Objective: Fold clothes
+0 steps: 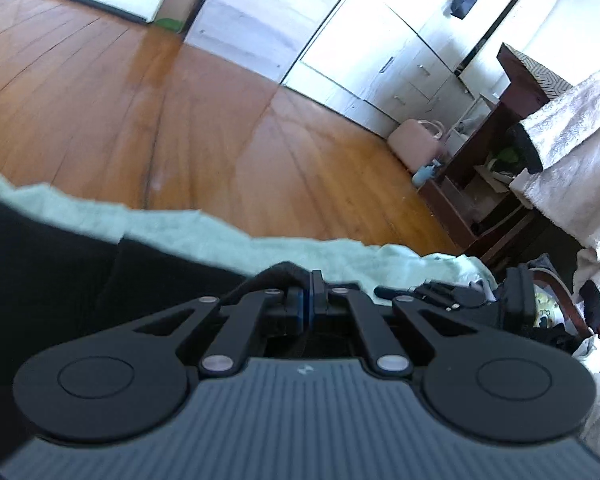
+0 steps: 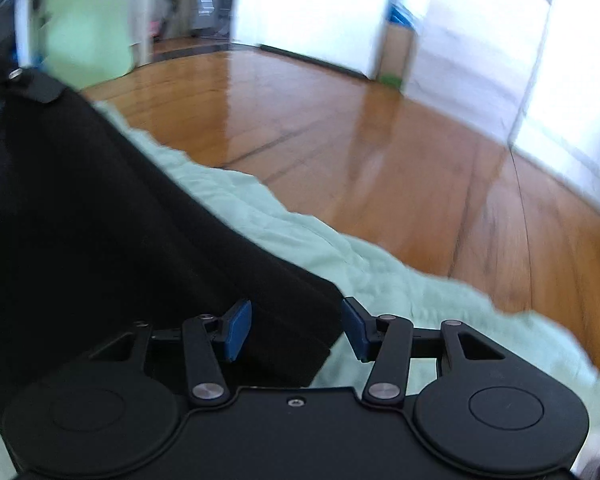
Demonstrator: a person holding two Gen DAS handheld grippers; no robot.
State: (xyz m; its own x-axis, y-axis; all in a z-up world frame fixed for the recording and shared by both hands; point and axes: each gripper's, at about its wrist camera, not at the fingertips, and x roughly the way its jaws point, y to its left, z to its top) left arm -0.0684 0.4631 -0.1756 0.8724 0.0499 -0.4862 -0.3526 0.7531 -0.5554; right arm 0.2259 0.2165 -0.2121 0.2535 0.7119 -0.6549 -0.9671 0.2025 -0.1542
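My left gripper [image 1: 307, 300] has its blue pads pressed together on a bunched fold of the black garment [image 1: 60, 264], which rises in a small dark hump just beyond the fingertips. The rest of that garment spreads off to the left of the claw, lying on a pale green blanket [image 1: 228, 240] whose rumpled far edge meets the wooden floor [image 1: 140, 112]. Far to the right stands a dark wooden bed frame [image 1: 496, 152] draped with a white textured cover [image 1: 572, 160], and a pink bag [image 1: 416, 144] sits on the floor by the white drawers [image 1: 416, 80]. My right gripper [image 2: 297, 330] stands with its blue pads [image 2: 236, 330] apart, and the near corner of the black garment [image 2: 100, 220] lies in the gap between them, not pinched. From there the black cloth runs up and to the left across the green blanket [image 2: 340, 256], with the shiny floor [image 2: 380, 152] beyond.
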